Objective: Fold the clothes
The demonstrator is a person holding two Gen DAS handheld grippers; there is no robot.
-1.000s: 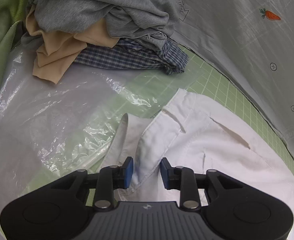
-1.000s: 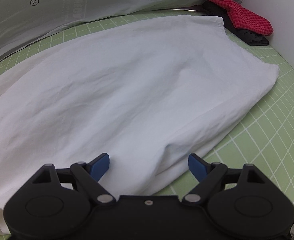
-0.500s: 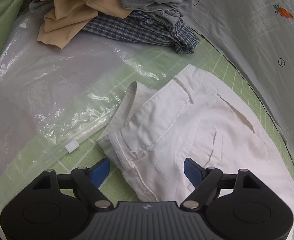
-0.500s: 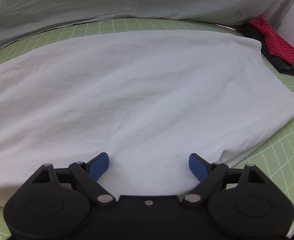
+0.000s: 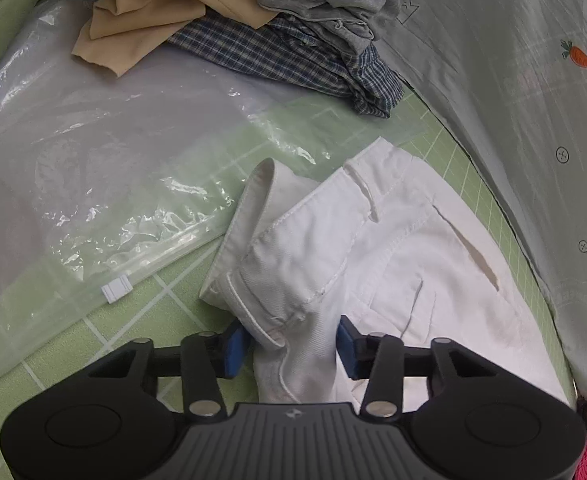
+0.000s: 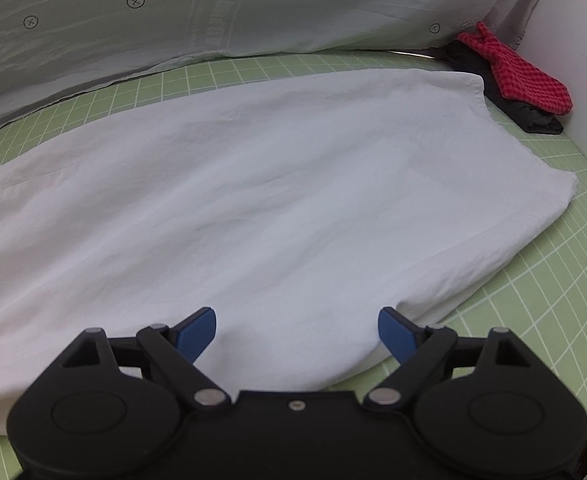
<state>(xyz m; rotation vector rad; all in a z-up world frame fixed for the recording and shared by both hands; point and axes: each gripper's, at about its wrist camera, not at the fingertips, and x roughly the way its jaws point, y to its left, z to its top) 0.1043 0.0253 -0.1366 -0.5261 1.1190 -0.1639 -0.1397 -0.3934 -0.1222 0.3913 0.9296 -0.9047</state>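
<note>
White trousers [image 5: 373, 240] lie flat on the green grid mat [image 5: 141, 320]. In the left wrist view the waistband end faces me, with its near corner bunched up. My left gripper [image 5: 291, 346] has its blue pads on either side of that bunched waistband fold, partly closed around it. In the right wrist view the trousers' leg end [image 6: 293, 200] spreads wide across the mat [image 6: 553, 280]. My right gripper [image 6: 296, 330] is open, its pads resting over the near edge of the cloth.
A heap of grey, tan and plaid clothes [image 5: 253, 20] sits on a clear plastic zip bag [image 5: 93, 160] at the back left. A pale carrot-print sheet [image 6: 253, 8] lines the far side. A red checked cloth on a dark one [image 6: 509, 76] lies at the back right.
My left gripper opened wide half a second ago, and has now narrowed around the bunched waistband corner. My right gripper stayed open and shifted along the trousers' near edge.
</note>
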